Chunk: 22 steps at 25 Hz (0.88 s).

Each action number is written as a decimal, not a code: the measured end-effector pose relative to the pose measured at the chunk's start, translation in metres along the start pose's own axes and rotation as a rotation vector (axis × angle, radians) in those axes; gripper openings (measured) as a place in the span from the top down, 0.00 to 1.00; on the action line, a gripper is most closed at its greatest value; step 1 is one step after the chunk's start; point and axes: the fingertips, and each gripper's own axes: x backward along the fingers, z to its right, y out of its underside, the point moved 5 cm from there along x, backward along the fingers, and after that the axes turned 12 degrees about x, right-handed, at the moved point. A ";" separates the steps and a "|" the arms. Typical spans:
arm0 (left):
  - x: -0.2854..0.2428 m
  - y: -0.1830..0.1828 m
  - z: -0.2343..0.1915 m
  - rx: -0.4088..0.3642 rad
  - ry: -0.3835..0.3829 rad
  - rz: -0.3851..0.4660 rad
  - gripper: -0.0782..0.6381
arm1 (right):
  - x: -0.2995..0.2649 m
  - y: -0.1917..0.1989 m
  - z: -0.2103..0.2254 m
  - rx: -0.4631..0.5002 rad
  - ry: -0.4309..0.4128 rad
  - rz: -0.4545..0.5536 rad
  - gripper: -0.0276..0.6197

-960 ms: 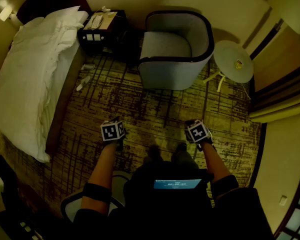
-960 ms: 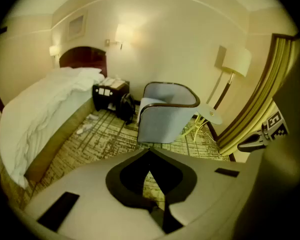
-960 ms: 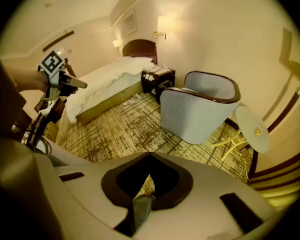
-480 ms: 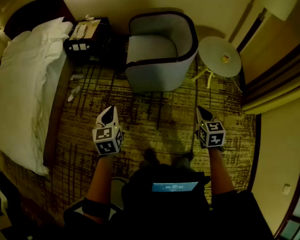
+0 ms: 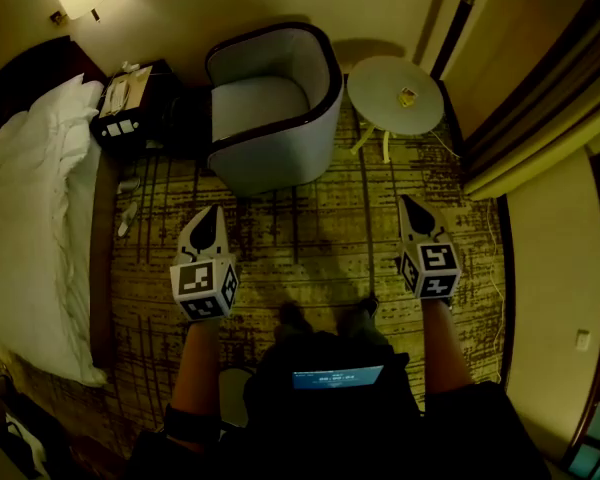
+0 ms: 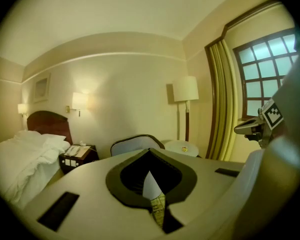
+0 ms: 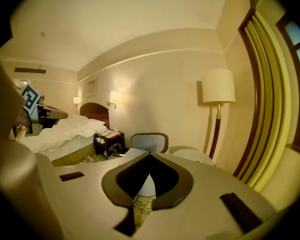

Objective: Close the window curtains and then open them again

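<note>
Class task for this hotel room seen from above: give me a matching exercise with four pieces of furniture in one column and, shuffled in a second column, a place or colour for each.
Column A
1. bed
2. armchair
3. round table
4. nightstand

Column B
a. nearest the curtain
b. white, at the head view's left edge
c. grey seat with a dark rim
d. dark, between bed and armchair

Pairs: 1-b, 2-c, 3-a, 4-d

Grey armchair (image 5: 270, 103) sits ahead of the left claw (image 5: 213, 214). Round side table (image 5: 395, 95) ahead of the right claw (image 5: 409, 208), bed (image 5: 30, 218) well left of both.
</note>
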 end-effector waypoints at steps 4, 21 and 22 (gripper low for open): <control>-0.035 -0.007 0.058 -0.038 0.092 -0.015 0.89 | 0.023 0.020 0.044 -0.033 0.068 -0.021 0.94; -0.153 0.020 0.427 -0.196 0.672 -0.123 0.89 | 0.238 0.165 0.251 -0.255 0.601 -0.140 0.94; -0.156 0.022 0.446 -0.198 0.704 -0.137 0.89 | 0.252 0.171 0.260 -0.274 0.636 -0.143 0.94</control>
